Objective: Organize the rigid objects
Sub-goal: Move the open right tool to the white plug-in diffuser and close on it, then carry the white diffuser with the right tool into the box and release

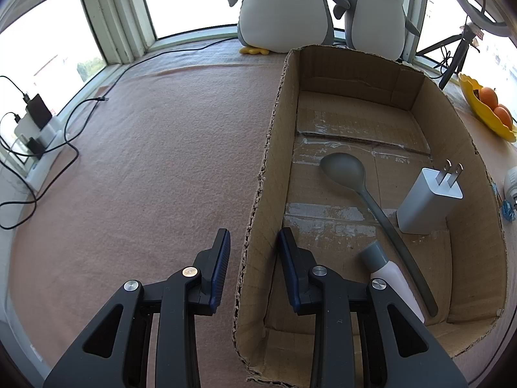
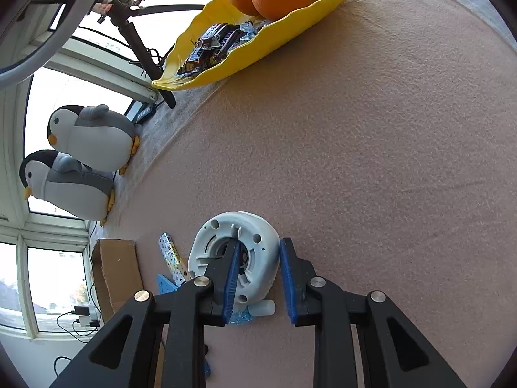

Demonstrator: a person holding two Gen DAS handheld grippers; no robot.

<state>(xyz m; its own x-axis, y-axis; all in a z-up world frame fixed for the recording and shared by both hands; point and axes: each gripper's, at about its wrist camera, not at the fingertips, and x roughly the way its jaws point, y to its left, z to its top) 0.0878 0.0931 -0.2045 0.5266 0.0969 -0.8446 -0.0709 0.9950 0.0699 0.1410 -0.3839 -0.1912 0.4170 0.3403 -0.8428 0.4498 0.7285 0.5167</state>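
Note:
A cardboard box [image 1: 274, 148] lies on the pink cloth. It holds a grey spoon [image 1: 344, 168], a white plug charger [image 1: 426, 197] and a white tube with a grey cap [image 1: 387, 268]. My left gripper [image 1: 255, 239] straddles the box's left wall, one finger outside and one inside, shut on that wall. In the right wrist view a round white plastic device [image 2: 258, 229] lies on the cloth. My right gripper [image 2: 258, 245] is down over it, its left finger in the middle hollow and its right finger just outside the rim, with a thin gap showing there.
A yellow dish [image 2: 290, 26] with oranges and candy bars stands beyond the device. A patterned stick [image 2: 171, 255], a blue piece [image 2: 166, 286] and a blue wrapper [image 2: 240, 318] lie beside it. Two plush penguins [image 1: 284, 6] sit by the window; cables and chargers [image 1: 35, 119] lie at far left.

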